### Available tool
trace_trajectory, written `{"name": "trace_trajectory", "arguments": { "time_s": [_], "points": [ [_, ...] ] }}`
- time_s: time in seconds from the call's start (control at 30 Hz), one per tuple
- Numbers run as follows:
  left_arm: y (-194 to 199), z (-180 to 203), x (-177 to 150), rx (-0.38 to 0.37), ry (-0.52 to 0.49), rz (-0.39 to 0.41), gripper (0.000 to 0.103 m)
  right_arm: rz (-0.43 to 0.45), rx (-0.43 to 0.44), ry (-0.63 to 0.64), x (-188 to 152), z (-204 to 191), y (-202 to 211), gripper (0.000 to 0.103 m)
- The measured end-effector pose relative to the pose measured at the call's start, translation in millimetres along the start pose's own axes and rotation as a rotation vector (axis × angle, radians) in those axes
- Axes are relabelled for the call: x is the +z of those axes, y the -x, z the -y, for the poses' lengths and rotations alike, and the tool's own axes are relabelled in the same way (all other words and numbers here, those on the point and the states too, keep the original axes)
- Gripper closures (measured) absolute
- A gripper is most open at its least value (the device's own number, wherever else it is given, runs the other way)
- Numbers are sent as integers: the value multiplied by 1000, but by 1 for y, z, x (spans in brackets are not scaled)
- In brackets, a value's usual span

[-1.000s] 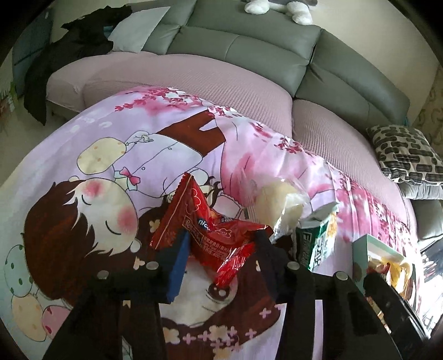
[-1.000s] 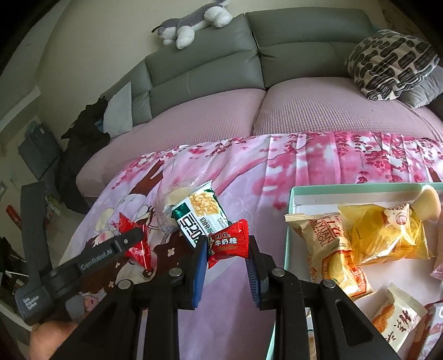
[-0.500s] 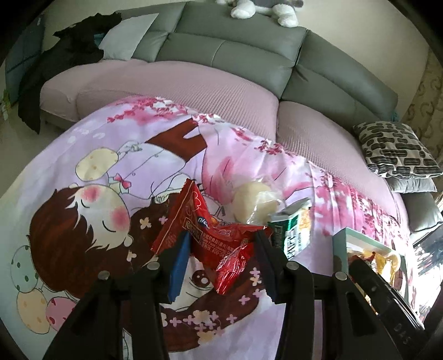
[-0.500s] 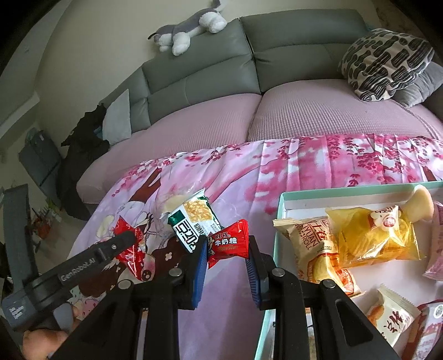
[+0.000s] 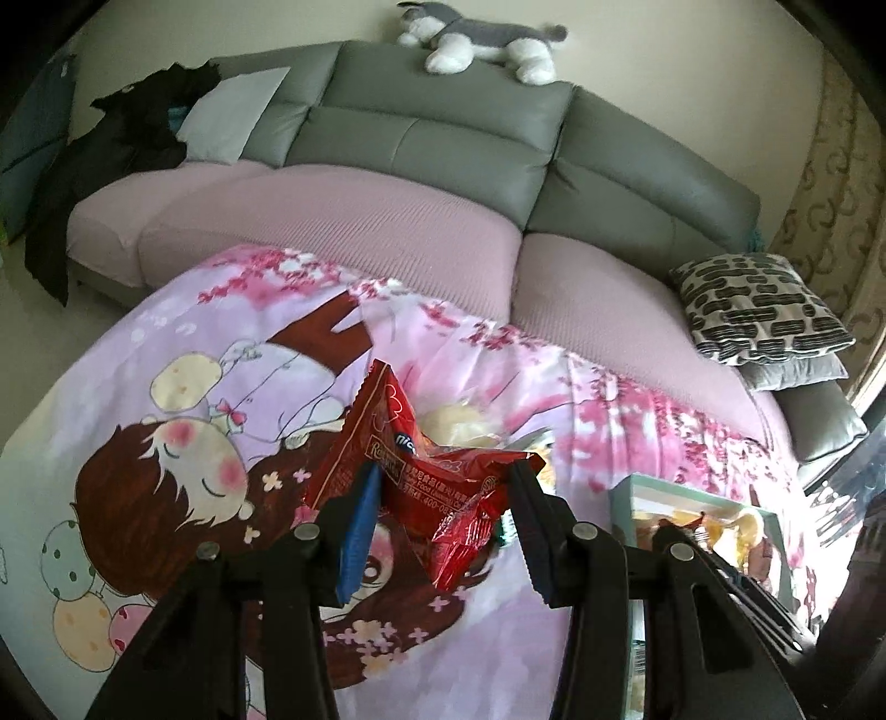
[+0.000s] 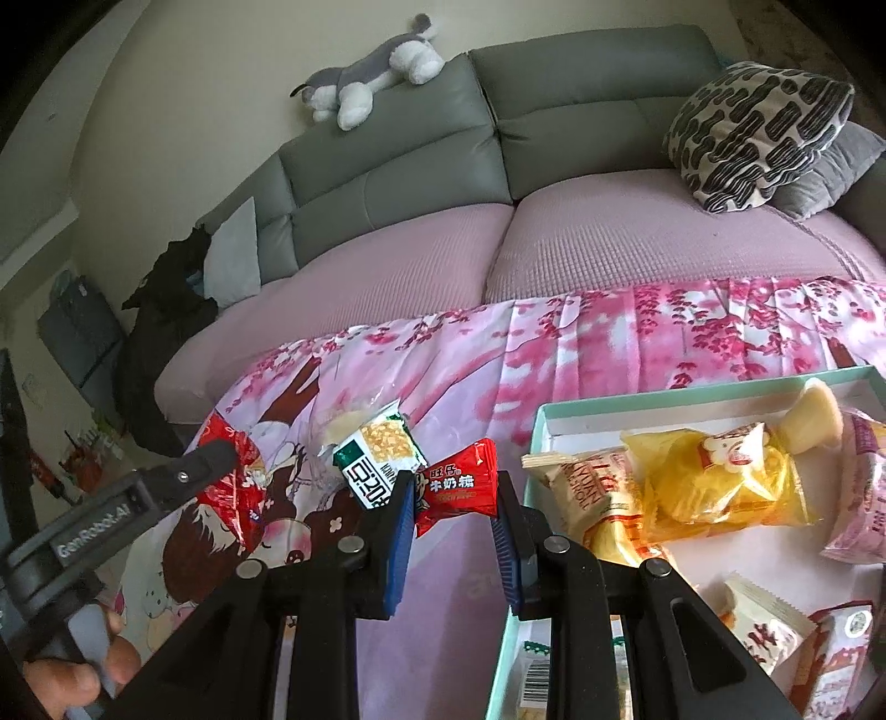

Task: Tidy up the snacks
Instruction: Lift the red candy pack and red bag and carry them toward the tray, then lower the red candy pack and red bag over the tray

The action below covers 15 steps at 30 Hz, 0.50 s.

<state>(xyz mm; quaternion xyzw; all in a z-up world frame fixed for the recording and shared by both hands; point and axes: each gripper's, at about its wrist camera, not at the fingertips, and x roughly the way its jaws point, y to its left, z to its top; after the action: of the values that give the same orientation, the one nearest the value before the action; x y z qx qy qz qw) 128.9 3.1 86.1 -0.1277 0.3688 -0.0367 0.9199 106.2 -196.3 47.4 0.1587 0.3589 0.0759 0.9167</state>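
Observation:
My left gripper (image 5: 443, 498) is shut on a large red snack packet (image 5: 426, 471) and holds it above the cartoon blanket (image 5: 221, 387). My right gripper (image 6: 451, 498) is shut on a small red candy packet (image 6: 457, 487), just left of the mint-green box (image 6: 540, 421). The box holds several snacks, among them a yellow packet (image 6: 720, 487) and a beige bar (image 6: 587, 498). A green-and-white packet (image 6: 376, 459) and a clear-wrapped bun (image 6: 343, 426) lie on the blanket behind the right gripper. The left gripper and its red packet (image 6: 232, 487) show at the left of the right wrist view.
A grey and pink sofa (image 5: 387, 210) stands behind the blanket, with a patterned cushion (image 5: 758, 304) at the right, a plush dog (image 5: 482, 50) on its back and black clothes (image 5: 127, 138) at the left. The box also shows in the left wrist view (image 5: 620, 487).
My left gripper has lifted the large red packet and moved it right, toward the box. My right gripper has moved slightly right with the candy, closer to the box edge.

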Motion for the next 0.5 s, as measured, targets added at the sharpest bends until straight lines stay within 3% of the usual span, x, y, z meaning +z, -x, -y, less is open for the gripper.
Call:
{"name": "trace_trajectory", "arguments": {
  "time_s": [0.5],
  "points": [
    [27, 58, 1, -131, -96, 54, 55, 100, -110, -119, 15, 63, 50, 75]
  ]
}}
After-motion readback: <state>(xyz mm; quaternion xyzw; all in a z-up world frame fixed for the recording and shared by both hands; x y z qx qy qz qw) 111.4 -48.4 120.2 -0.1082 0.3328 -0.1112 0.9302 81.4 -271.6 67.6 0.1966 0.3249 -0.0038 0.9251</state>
